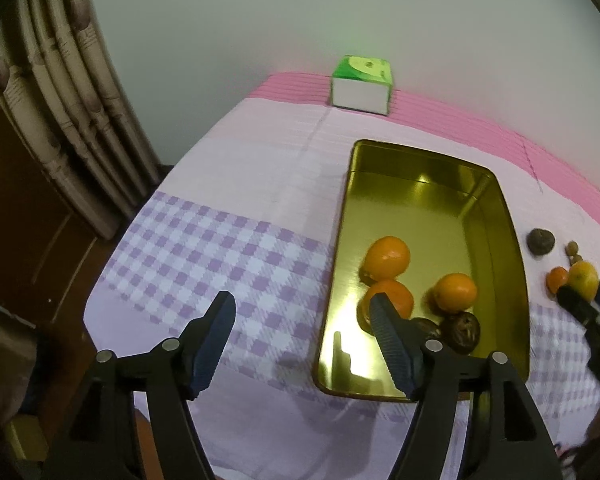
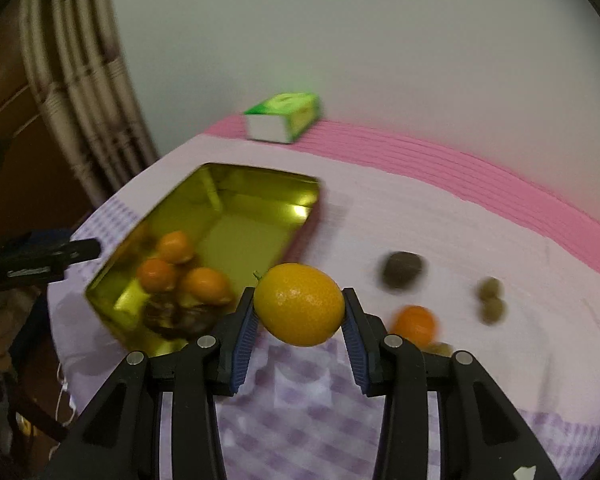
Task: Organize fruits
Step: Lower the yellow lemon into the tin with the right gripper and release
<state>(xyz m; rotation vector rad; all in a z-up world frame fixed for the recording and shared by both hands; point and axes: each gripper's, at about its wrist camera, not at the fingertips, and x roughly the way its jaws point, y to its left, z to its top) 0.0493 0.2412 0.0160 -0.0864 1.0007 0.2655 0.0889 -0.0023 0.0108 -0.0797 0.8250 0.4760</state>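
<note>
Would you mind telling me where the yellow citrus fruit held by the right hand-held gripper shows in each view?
Left wrist view: yellow citrus fruit at the far right edge, beside the gold tray.
Right wrist view: fruit at centre, gripped between the two fingers.
Shared landmark: green tissue box at the table's far edge.

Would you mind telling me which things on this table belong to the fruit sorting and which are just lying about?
Part of the job:
- gold tin tray
- three oranges and dark fruits already inside it
- yellow citrus gripped by the right gripper
- small orange, dark round fruit and two small greenish fruits on the cloth

Just lying about:
- green tissue box
- curtain
</note>
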